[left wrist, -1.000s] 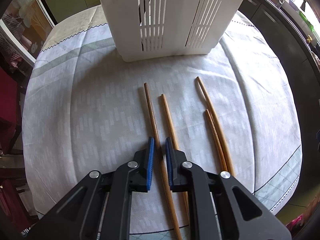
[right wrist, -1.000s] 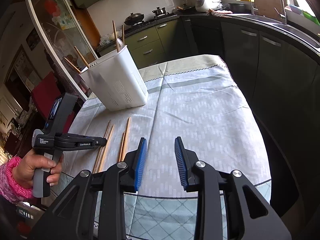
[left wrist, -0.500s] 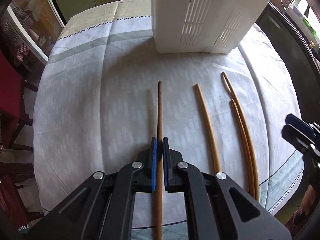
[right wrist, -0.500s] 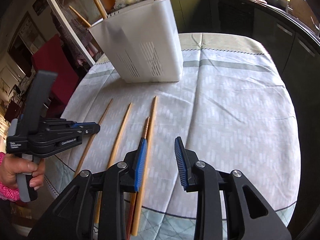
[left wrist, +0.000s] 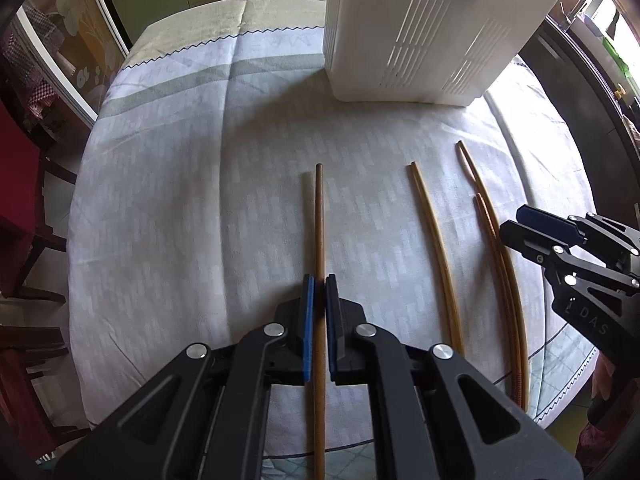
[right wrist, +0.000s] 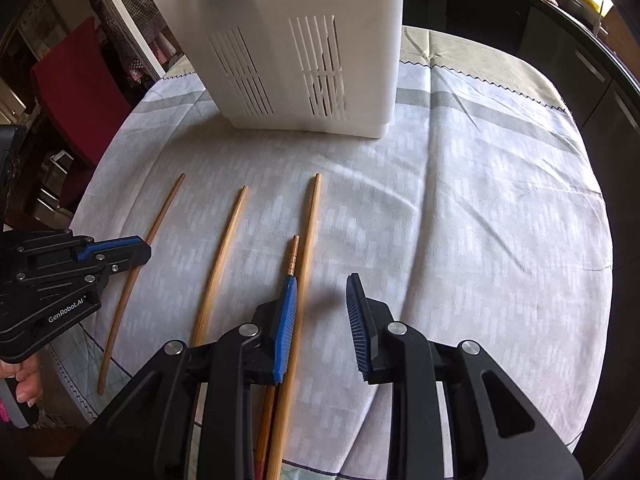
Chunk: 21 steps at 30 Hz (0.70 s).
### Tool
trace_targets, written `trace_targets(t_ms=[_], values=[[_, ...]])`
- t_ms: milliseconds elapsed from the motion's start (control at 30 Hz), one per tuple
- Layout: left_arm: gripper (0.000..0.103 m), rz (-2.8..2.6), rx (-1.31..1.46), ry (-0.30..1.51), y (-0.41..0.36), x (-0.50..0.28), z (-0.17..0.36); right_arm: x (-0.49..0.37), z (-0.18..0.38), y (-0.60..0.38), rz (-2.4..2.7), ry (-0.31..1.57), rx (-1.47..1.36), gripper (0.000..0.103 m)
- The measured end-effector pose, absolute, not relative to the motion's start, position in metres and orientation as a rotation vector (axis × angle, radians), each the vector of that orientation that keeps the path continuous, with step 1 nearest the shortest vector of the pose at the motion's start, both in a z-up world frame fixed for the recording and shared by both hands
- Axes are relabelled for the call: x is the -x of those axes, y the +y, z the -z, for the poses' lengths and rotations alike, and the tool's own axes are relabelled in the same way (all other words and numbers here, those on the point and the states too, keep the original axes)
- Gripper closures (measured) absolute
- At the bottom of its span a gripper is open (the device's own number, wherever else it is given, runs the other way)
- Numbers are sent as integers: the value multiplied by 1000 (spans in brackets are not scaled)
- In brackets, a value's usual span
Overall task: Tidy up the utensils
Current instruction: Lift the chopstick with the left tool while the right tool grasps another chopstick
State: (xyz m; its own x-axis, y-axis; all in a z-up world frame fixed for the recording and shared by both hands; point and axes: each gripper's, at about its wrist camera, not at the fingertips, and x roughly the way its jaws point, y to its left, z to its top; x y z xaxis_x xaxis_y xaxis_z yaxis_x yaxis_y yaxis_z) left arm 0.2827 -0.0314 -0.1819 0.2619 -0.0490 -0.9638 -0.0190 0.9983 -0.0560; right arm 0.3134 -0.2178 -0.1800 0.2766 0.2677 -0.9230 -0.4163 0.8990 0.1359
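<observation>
Clamped in the left gripper, a dark chopstick pinched near its lower half with the tip aimed toward the white slotted holder at the table's far side, apparently ready for lifting into it. Lowered over the rightmost chopstick pair on the pale tablecloth, the right gripper, jaws just narrowing yet pressing on nothing, the longer stick lying between them. One more light chopstick waiting between the two, flat on the cloth
</observation>
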Motion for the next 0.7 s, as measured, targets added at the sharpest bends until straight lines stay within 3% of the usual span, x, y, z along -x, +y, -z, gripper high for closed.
trace_targets(t_ms=[200,500,700], values=[[97,16,42,1308,-32,-281,182,-308,180,-200,-453,1211,187,87],[97,-1,9,1343,-44,-291,184,-322,187,-164,-426,1240,250,87],[97,3,4,1348,-50,-299,184,-331,187,-178,-425,1244,197,96]])
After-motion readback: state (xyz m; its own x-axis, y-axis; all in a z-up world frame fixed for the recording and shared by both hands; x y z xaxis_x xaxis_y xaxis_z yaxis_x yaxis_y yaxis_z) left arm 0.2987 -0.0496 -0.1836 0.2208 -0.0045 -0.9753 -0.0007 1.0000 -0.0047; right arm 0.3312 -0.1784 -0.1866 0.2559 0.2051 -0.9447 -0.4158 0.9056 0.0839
